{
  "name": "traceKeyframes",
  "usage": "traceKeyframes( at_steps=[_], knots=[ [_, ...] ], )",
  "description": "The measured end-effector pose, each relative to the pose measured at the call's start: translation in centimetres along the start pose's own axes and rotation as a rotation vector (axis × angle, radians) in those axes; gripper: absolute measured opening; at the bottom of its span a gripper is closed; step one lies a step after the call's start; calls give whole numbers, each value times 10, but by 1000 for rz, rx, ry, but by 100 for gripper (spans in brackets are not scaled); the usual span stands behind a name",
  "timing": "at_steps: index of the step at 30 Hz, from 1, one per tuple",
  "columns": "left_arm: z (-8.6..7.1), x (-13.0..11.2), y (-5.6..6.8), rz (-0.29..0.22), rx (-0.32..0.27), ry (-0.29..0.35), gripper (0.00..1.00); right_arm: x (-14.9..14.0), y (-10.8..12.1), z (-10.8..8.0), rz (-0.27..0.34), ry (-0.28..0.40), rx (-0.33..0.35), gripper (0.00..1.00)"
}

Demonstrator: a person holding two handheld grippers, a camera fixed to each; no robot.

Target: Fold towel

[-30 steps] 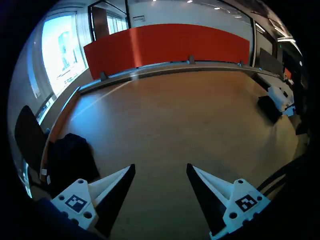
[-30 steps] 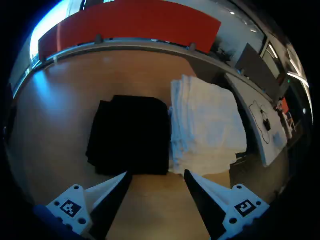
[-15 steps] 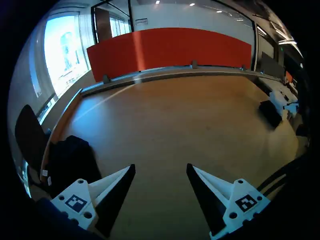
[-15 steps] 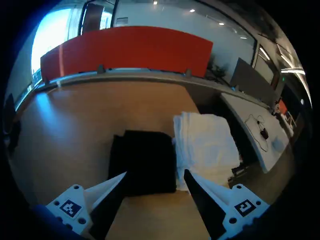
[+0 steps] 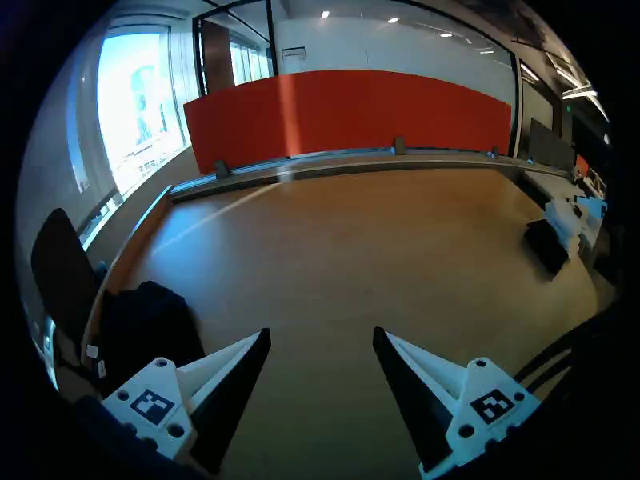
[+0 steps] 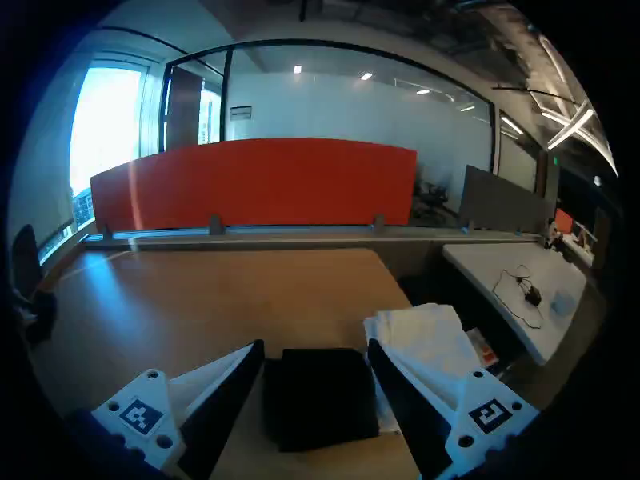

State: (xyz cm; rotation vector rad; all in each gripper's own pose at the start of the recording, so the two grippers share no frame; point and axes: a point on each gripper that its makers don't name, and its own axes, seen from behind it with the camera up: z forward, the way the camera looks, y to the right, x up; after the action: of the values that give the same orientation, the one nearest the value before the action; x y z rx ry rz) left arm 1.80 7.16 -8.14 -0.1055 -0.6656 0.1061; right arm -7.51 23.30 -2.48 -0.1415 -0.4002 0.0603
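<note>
In the right gripper view a folded black towel [image 6: 320,396] lies flat on the wooden table [image 6: 200,300], with a stack of folded white towels [image 6: 432,344] right beside it at the table's right edge. My right gripper [image 6: 315,356] stands open above the black towel's near part, holding nothing. In the left gripper view my left gripper [image 5: 322,340] is open over bare wood [image 5: 360,248]. The black towel [image 5: 546,242] and the white stack [image 5: 564,216] appear small at the far right of that view.
An orange partition [image 6: 256,184] runs along the table's far edge. A dark bundle [image 5: 144,324] and a dark chair back [image 5: 60,272] sit at the table's left end. A white desk [image 6: 520,288] with a cable stands off to the right, across a gap.
The right gripper has pulled back and tilted up, so the black and white towels slid low and shrank in its view. The left gripper view shifted slightly; both grippers stayed open.
</note>
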Motion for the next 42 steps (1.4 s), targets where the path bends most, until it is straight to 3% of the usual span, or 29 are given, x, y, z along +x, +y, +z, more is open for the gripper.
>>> traceKeyframes(
  at_steps=[8, 17, 26, 35, 42],
  knots=[
    [7, 30, -14, -11, 22, 82, 95, 30, -14, -1, 12, 86, -6, 100],
    [15, 79, -35, -56, 47, 233, 95, 76, -46, -10, 32, 202, 28, 100],
    [12, 127, -47, -44, 60, 387, 95, 114, -83, -21, 46, 303, 67, 100],
    [3, 150, -55, -83, 75, 472, 95, 139, -124, -31, 61, 372, 96, 100],
    [-5, 169, -58, -93, 73, 527, 95, 145, -162, -34, 51, 385, 126, 100]
  ],
)
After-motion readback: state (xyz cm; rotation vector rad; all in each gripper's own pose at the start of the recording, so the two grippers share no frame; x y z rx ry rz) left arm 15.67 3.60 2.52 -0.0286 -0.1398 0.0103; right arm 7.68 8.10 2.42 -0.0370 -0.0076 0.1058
